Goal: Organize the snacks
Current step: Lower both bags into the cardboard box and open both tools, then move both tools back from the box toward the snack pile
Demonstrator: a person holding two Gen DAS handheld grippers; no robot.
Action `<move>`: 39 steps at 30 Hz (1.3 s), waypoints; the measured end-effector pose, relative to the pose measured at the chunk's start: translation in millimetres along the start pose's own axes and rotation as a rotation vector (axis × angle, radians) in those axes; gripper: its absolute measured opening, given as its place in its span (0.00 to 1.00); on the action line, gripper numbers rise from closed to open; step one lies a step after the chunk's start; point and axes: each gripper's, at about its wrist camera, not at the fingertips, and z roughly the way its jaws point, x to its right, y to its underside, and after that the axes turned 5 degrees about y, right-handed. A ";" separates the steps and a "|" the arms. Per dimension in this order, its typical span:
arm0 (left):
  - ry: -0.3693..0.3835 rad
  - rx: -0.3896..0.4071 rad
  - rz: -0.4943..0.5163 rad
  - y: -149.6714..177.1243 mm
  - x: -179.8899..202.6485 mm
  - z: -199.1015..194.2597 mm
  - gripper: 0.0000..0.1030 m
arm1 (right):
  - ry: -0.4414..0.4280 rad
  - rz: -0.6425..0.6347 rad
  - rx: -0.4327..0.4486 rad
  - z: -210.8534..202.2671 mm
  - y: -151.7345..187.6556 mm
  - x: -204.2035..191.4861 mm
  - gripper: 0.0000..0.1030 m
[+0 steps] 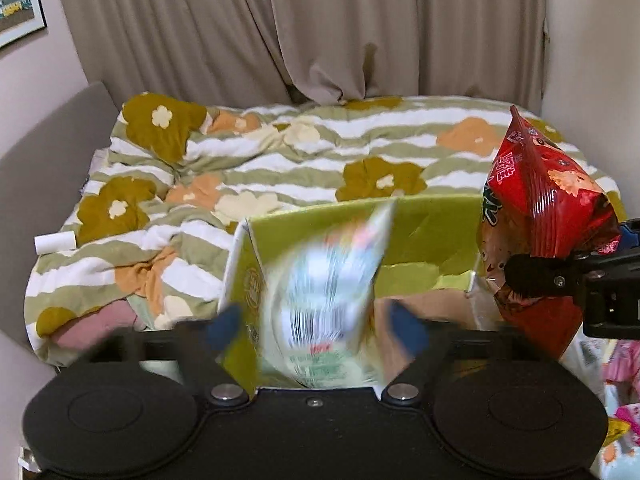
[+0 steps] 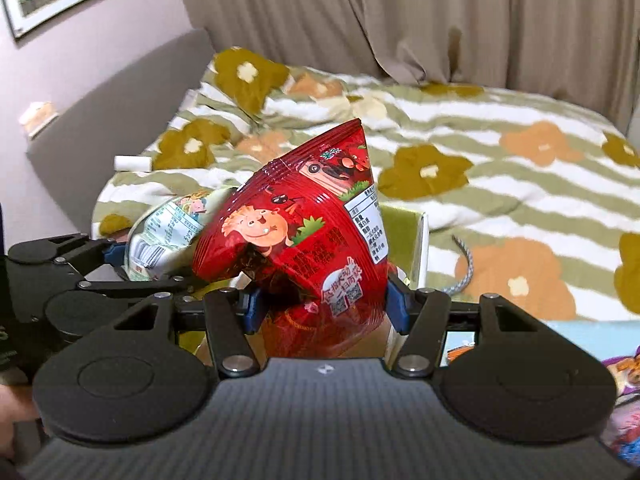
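My left gripper has its blue-tipped fingers wide apart, with a blurred white-and-green snack bag between them over an open yellow-green box. The bag also shows in the right wrist view, by the left gripper. My right gripper is shut on a red snack bag, held upright above the box's right side. That red bag shows in the left wrist view, with the right gripper's finger clamped on it.
The box stands at the foot of a bed with a flowered, striped duvet. A white roll lies on the duvet at left. More snack packets lie at the right edge. Curtains hang behind.
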 end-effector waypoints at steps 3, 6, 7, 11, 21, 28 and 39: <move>0.018 0.004 0.005 7.9 -6.5 -1.1 0.99 | 0.006 0.019 -0.034 16.1 -1.6 -2.7 0.71; 0.026 -0.004 -0.011 14.0 -17.4 -5.8 0.99 | 0.015 0.018 -0.054 23.3 1.1 -4.1 0.71; 0.030 -0.004 -0.021 14.5 -21.1 -6.8 0.99 | 0.019 0.017 -0.059 26.0 0.1 -5.9 0.71; 0.038 0.001 -0.060 19.4 -32.7 -18.2 0.99 | 0.050 -0.004 -0.070 28.9 -5.1 -11.7 0.71; 0.024 0.007 -0.085 22.8 -46.5 -24.8 0.99 | 0.099 -0.029 -0.157 58.1 -14.7 -26.0 0.76; 0.021 0.001 -0.091 32.1 -47.9 -24.1 0.99 | 0.133 0.030 -0.156 67.9 2.5 -22.1 1.00; 0.028 0.025 -0.087 31.6 -42.8 -40.2 0.99 | 0.110 0.046 -0.098 37.4 10.3 -23.6 1.00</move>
